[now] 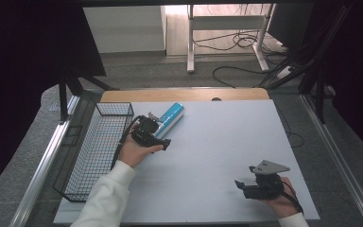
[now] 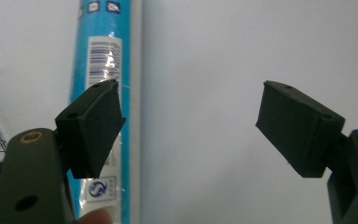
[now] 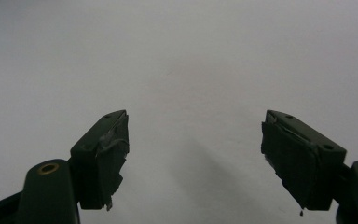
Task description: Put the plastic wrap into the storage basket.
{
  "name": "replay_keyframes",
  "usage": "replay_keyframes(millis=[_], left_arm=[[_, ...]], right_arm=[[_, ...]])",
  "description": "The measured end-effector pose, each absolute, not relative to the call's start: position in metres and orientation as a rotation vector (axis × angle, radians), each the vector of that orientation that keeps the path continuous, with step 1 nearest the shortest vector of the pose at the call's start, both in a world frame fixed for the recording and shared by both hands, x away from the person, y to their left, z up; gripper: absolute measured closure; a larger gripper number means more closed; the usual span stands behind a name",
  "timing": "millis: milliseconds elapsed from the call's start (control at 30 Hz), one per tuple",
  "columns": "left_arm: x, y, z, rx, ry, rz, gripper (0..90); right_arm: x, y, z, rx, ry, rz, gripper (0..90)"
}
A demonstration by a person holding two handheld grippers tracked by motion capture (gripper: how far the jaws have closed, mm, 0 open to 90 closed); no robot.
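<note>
Blue cylindrical tube [image 2: 106,93] lies on the white desk [image 1: 217,142] beside the black wire basket [image 1: 99,142]; left gripper [image 2: 189,126] jaws apart, not gripping it; right gripper [image 3: 196,158] jaws apart too.

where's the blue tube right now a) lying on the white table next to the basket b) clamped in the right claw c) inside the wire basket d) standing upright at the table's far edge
a: the blue tube lies flat on the white table, just right of the wire basket, beside the open left claw.
</note>
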State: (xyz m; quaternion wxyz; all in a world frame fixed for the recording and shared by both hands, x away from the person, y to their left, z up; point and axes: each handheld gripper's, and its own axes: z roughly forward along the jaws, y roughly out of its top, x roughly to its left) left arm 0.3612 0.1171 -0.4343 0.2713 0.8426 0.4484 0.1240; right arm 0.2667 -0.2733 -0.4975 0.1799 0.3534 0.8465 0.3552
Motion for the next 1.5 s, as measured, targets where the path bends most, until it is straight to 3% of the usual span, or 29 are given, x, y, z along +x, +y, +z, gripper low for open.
replay_keyframes(millis=[333, 1133, 1500], left_arm=[[0.395, 0.122, -0.442, 2.274, 1.266, 0.324, 21.1], [0.436, 0.127, -0.468, 2.313, 1.345, 0.321, 21.5], [0.451, 0.132, -0.488, 2.321, 1.389, 0.242, 20.6]], right_arm=[[0.268, -0.274, -0.498, 1.002, 2.396, 0.998, 23.8], [0.269, -0.274, -0.501, 0.994, 2.405, 0.977, 23.6], [0.270, -0.275, -0.502, 1.000, 2.409, 0.963, 23.4]])
